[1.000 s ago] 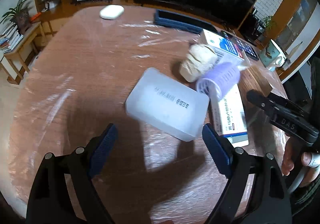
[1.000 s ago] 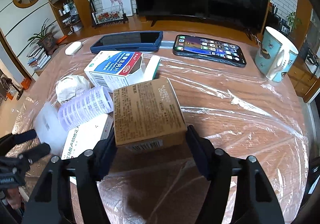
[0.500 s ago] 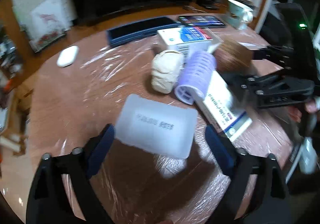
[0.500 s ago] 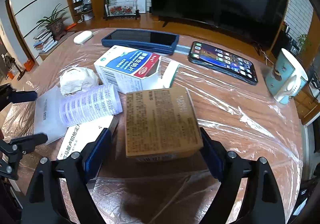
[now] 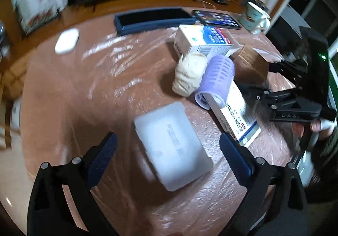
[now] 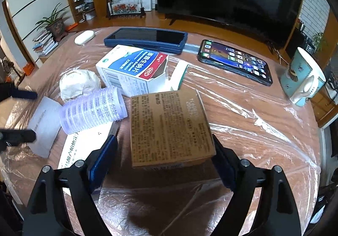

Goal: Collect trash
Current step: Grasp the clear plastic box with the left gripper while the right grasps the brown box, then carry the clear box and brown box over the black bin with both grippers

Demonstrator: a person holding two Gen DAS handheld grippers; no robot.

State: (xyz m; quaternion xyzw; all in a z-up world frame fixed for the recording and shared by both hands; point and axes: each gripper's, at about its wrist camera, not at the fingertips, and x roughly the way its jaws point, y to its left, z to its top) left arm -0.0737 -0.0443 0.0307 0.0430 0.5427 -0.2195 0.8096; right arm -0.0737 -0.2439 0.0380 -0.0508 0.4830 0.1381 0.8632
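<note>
Both claws gape: left claw [image 5: 166,147] around a frosted plastic box [image 5: 172,148], right claw [image 6: 162,155] around a brown cardboard carton [image 6: 169,128] with blurry print at lower centre

Black gripper body [image 5: 295,112], left wrist view: raised letters "DAS".
White, blue and red cardboard medicine box [image 6: 135,71]: red oval badge "OTC"; large white Chinese characters on the blue panel, not legible for certain; barcode on the side.
Brown kraft cardboard box [image 6: 169,126]: dense Chinese print, too small to read; stamped digits, unclear.
Long white carton with blue end [image 5: 236,118]: black Chinese characters, blurred.
Frosted translucent plastic case [image 5: 172,148]: faint print, unreadable.
</note>
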